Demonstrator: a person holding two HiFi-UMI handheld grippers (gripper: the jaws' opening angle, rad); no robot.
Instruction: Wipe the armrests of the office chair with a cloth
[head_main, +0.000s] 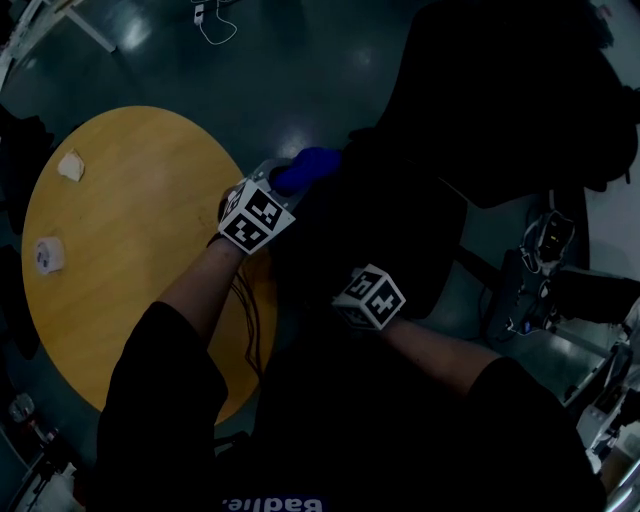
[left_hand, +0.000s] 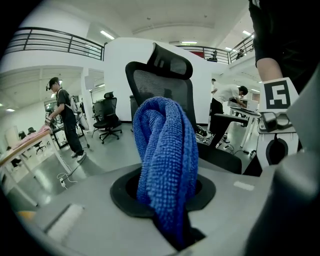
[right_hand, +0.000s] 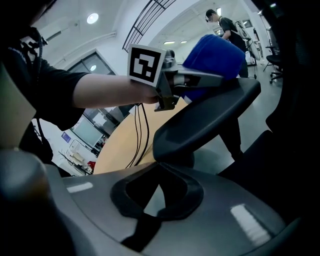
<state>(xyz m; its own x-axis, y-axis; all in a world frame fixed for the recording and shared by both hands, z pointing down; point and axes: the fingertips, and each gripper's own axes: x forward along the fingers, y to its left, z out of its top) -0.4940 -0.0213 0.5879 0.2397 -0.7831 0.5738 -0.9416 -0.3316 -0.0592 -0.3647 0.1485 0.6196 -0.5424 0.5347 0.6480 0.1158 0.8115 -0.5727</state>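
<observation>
The black office chair (head_main: 400, 215) fills the dim middle of the head view; its mesh back and headrest (left_hand: 165, 75) rise ahead in the left gripper view. My left gripper (head_main: 272, 195) is shut on a bunched blue cloth (left_hand: 167, 165), which rests on top of the chair's left armrest (right_hand: 205, 120). In the right gripper view that cloth (right_hand: 212, 57) sits at the armrest's far end, under the left gripper (right_hand: 175, 82). My right gripper (right_hand: 160, 195) is at the armrest's near end, jaws closed on its lower edge.
A round yellow table (head_main: 130, 250) stands left of the chair, with two small white objects (head_main: 70, 165) on it. Cables (head_main: 215, 25) lie on the floor beyond. Dark equipment (head_main: 540, 280) stands right of the chair. A person (left_hand: 65, 120) and another chair (left_hand: 107, 120) are farther off.
</observation>
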